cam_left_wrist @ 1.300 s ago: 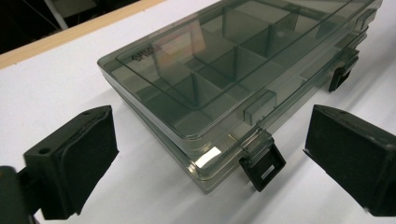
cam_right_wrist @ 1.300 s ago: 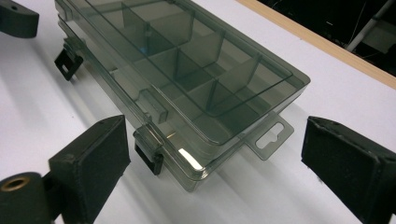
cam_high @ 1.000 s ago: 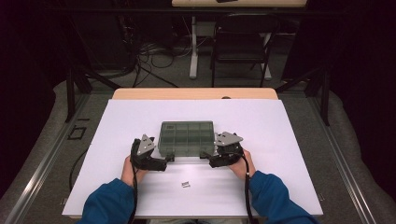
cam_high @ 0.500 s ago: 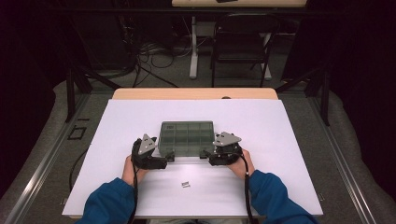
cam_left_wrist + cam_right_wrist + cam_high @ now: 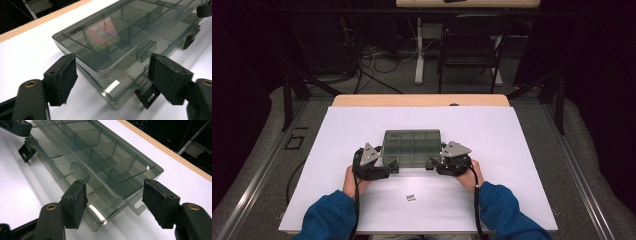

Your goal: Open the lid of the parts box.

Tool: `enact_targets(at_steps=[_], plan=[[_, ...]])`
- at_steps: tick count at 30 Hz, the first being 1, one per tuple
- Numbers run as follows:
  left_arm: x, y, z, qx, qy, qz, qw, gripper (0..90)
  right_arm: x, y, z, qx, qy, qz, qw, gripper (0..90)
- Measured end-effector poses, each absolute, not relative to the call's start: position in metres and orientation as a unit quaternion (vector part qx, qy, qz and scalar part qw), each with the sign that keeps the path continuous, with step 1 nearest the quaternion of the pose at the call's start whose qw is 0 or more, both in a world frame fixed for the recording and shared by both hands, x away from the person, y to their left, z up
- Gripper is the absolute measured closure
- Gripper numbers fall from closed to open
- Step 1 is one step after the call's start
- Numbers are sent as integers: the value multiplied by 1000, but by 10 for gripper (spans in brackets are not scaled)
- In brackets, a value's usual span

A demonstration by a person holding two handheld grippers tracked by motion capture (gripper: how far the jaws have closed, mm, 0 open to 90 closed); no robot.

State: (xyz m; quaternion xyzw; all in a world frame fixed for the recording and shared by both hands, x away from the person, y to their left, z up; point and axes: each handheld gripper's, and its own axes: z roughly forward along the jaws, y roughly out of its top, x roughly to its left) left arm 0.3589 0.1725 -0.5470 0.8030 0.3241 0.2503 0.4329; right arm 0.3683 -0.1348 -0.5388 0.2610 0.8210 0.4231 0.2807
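A smoky clear compartment box (image 5: 412, 147) lies flat on the white table, its lid (image 5: 130, 22) down and its black latches (image 5: 147, 98) hanging loose. My left gripper (image 5: 388, 167) straddles the box's near left corner (image 5: 112, 75). Its jaws have just been closing, and a gap still shows at the pads (image 5: 62, 77). My right gripper (image 5: 433, 165) straddles the near right corner (image 5: 115, 200). Its jaws have also been closing; one pad (image 5: 75, 203) sits by the front wall and the other (image 5: 160, 205) stands apart from the side.
A small dark-and-white item (image 5: 411, 197) lies on the white table top (image 5: 512, 150) in front of the box, between the person's blue sleeves (image 5: 327, 217). A chair (image 5: 472, 45) and cables stand beyond the table's far wooden edge (image 5: 422, 100).
Both pairs of jaws have narrowed around the box's near corners. The hands and the box keep their places.
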Motion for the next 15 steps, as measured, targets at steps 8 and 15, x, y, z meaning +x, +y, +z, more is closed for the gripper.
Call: enact_targets(at_steps=[8,15], plan=[[359,172,-546,798,325,269,431,324,368,-134,-538,263,818,424,285,370],[361,175,-547,788,332,291,428,437,368,-134,-538,265,814,427,291,389]])
